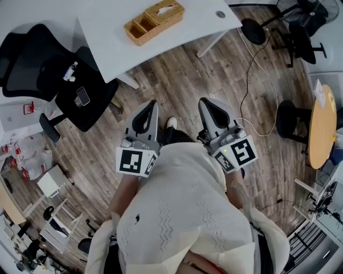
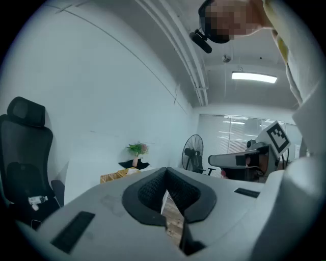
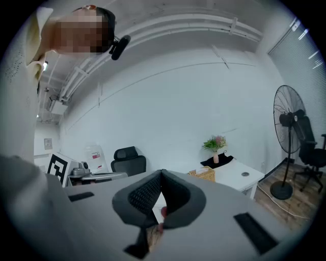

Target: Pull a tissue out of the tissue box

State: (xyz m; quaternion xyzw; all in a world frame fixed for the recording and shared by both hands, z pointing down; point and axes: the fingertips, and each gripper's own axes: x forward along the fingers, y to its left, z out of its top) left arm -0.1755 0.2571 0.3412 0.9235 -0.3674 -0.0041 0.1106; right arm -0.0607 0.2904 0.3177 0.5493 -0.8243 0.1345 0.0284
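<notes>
At twelve o'clock, the wicker tissue box [image 1: 164, 12] sits near the white table's [image 1: 187, 24] front edge, well apart from both grippers. Bare wood floor [image 1: 182, 75] lies between, with an office chair [image 1: 80, 91] at ten o'clock. The left gripper [image 1: 153, 103] and right gripper [image 1: 202, 100] have their jaws together, empty.

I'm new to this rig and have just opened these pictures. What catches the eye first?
The left gripper and right gripper are held side by side over the wooden floor, both shut and empty. Ahead of them, the wicker tissue box sits untouched on the white table. A black office chair stands at the head view's left.
</notes>
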